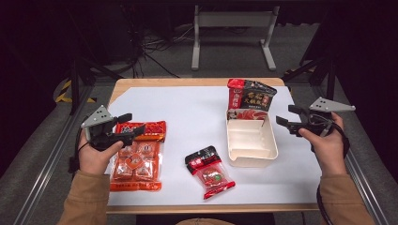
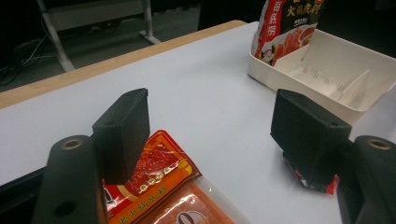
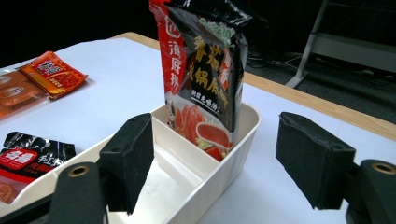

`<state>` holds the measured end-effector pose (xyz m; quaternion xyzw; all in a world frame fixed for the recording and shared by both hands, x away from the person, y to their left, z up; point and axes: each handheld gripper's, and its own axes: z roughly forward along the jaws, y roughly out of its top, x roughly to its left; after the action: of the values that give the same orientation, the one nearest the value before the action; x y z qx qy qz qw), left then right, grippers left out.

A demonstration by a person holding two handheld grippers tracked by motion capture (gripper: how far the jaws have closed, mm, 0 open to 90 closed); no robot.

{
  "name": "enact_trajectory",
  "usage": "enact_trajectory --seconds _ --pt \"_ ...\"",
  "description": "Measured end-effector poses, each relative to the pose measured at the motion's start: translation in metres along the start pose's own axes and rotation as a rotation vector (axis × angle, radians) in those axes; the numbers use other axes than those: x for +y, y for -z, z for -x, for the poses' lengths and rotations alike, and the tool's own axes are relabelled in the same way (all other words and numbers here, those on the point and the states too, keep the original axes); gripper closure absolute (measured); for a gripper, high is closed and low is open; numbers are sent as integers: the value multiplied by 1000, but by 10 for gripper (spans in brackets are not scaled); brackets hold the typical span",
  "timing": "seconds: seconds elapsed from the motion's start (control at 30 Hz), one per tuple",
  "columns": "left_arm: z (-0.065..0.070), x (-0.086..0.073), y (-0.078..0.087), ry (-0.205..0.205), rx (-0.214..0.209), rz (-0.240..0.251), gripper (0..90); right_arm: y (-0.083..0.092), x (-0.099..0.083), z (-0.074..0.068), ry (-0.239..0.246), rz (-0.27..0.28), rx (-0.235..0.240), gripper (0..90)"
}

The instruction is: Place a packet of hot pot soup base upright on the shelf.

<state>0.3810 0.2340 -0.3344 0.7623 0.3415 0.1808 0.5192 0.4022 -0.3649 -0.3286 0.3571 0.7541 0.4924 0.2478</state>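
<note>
Black-and-red pouch (image 1: 248,101) stands upright in cream bin's (image 1: 265,152) far compartment.

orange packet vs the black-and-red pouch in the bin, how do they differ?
Pose: the orange packet lies flat on the white sheet, while the black-and-red pouch stands upright.
Place: the orange packet is outside the white bin, by the left gripper; the pouch sits in the bin's far compartment.
Look: the packet has clear windows showing small sachets; the pouch is opaque.
Shared: both carry printed Chinese text.
</note>
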Motion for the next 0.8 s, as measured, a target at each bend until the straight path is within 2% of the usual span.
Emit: enact_trajectory --seconds 0.13,0.2,0.3,0.4,0.53,0.8 --pt "-2 -1 0 3 13 -2 286 1 -8 -4 2 2 -10 277" --pt "-2 -1 0 4 14 -2 284 1 -12 -5 -14 16 -5 274" --pt "-5 -1 -1 3 30 7 272 -1 -15 -6 -4 -9 -5 270" --pt "-11 0 -2 3 50 15 266 -3 -19 -4 -23 7 13 268" --pt "-17 -1 -2 15 61 25 263 -5 -22 -3 -23 2 10 267" --pt "-46 -17 -13 59 120 1 259 -5 -26 0 -30 10 10 262"
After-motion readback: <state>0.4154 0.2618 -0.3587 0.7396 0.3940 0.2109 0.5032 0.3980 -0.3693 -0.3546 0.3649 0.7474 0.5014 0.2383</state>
